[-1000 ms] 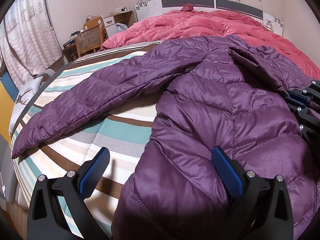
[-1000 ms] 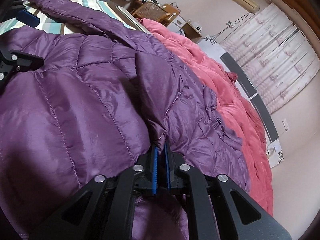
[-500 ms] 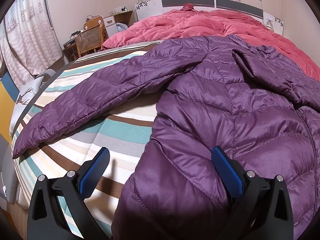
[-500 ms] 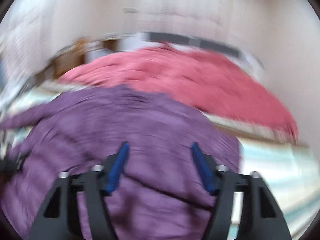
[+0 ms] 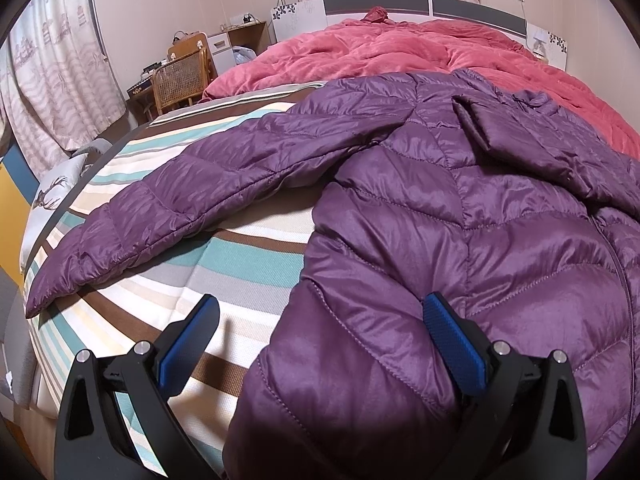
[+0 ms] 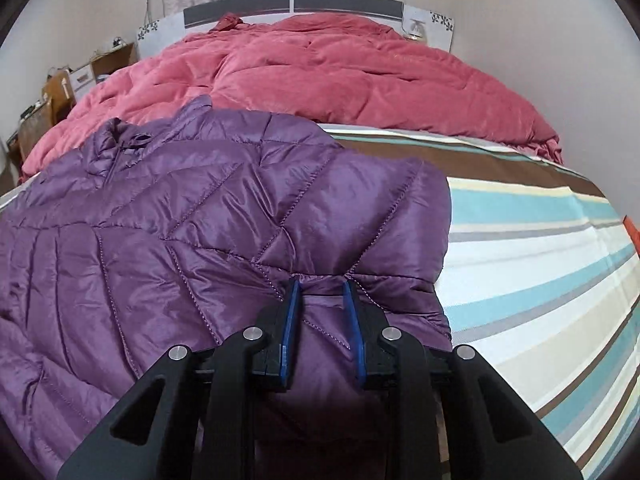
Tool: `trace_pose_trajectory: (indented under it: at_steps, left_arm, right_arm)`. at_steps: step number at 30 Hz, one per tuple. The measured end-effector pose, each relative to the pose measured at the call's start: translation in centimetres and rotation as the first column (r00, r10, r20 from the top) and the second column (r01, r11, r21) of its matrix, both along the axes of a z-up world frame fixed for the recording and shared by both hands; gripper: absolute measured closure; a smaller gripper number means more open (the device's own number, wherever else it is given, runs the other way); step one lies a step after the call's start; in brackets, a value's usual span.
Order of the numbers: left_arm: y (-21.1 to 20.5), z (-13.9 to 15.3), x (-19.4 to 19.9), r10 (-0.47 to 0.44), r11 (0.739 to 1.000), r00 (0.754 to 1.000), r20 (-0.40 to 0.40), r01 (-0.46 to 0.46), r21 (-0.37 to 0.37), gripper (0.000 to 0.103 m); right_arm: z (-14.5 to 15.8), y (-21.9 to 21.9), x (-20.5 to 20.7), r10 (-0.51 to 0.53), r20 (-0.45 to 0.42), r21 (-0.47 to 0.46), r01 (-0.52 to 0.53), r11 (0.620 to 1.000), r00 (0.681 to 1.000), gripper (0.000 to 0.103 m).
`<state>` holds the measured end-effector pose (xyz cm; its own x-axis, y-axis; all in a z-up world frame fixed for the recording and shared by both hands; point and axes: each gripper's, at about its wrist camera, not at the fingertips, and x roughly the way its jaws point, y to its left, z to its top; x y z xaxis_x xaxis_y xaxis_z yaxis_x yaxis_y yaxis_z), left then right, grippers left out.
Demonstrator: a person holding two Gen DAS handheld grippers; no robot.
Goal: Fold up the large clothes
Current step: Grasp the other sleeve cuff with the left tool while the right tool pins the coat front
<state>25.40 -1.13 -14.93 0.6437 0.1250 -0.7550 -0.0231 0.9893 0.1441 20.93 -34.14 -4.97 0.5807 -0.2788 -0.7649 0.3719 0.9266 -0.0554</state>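
A purple quilted down jacket [image 5: 460, 216] lies on a striped bed sheet [image 5: 224, 264]. Its left sleeve [image 5: 192, 184] stretches out to the left. The right sleeve [image 5: 516, 140] is folded across the chest. My left gripper [image 5: 320, 316] is open over the jacket's lower left edge and holds nothing. In the right wrist view the jacket [image 6: 192, 216] fills the left side. My right gripper [image 6: 322, 296] is half closed, its blue pads [image 6: 291, 312] pressing into a bunch of fabric near the jacket's lower right edge.
A pink comforter [image 5: 400, 52] is piled at the head of the bed, also seen in the right wrist view [image 6: 320, 76]. A wicker chair [image 5: 180, 80] and desk stand by the far left wall. Bare striped sheet [image 6: 540, 248] lies right of the jacket.
My right gripper let go of the folded sleeve, swung round to the jacket's lower right edge and is closing on the fabric there. The left gripper has not moved.
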Motion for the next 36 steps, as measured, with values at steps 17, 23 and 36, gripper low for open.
trace_pose_trajectory:
  at_steps: [17, 23, 36]
  left_arm:
    - [1.5, 0.6, 0.2, 0.023, 0.997, 0.999, -0.039, -0.026, -0.074, 0.002]
    - [6.3, 2.6, 0.6, 0.137, 0.967, 0.99, -0.023, -0.139, -0.212, 0.002]
    - [21.4, 1.5, 0.2, 0.568, 0.728, 0.816, -0.106, -0.559, -0.397, 0.002]
  right_arm:
    - [-0.1, 2.8, 0.3, 0.142, 0.032, 0.041, -0.143, 0.989, 0.989, 0.079]
    - [-0.3, 3.1, 0.2, 0.139, 0.034, 0.019, -0.139, 0.99, 0.99, 0.079]
    - [-0.3, 3.8, 0.3, 0.129, 0.023, -0.018, -0.129, 0.991, 0.991, 0.079]
